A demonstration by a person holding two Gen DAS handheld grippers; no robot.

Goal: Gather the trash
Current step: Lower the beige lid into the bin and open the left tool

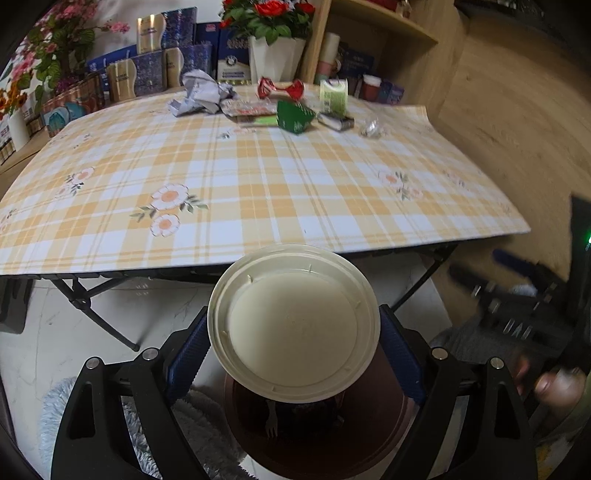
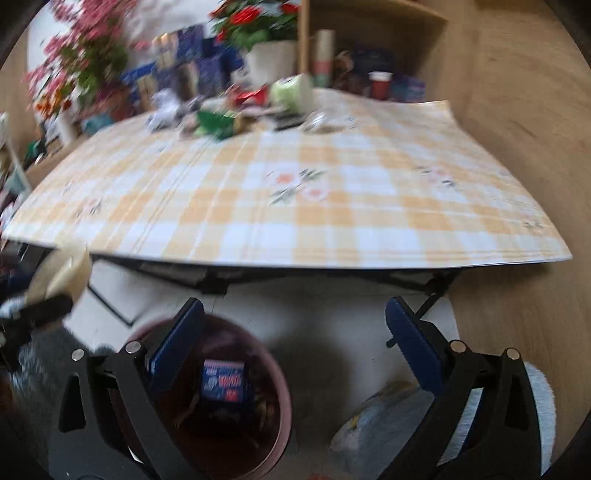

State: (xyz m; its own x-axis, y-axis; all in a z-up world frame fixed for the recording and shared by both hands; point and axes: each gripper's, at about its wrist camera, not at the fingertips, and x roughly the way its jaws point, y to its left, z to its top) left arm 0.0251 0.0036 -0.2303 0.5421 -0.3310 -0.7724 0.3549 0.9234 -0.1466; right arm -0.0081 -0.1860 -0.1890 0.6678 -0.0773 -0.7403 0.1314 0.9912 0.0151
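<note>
Left wrist view: our left gripper (image 1: 293, 343) jaws clamp the lid (image 1: 293, 323) over the bin (image 1: 321, 435) (ready to drop); right gripper (image 2: 295, 343) jaws gape, empty.

Ahead of the hand-held gripper a plaid tabletop (image 1: 258, 192) spreads wide, flower prints on it. Beyond its far edge stand a white pot (image 1: 276, 59) of red flowers, blue boxes (image 1: 177, 55) to its left, and a wooden shelf (image 1: 384, 33) to its right. A grey rug (image 1: 74, 410) lies below left on the floor
</note>
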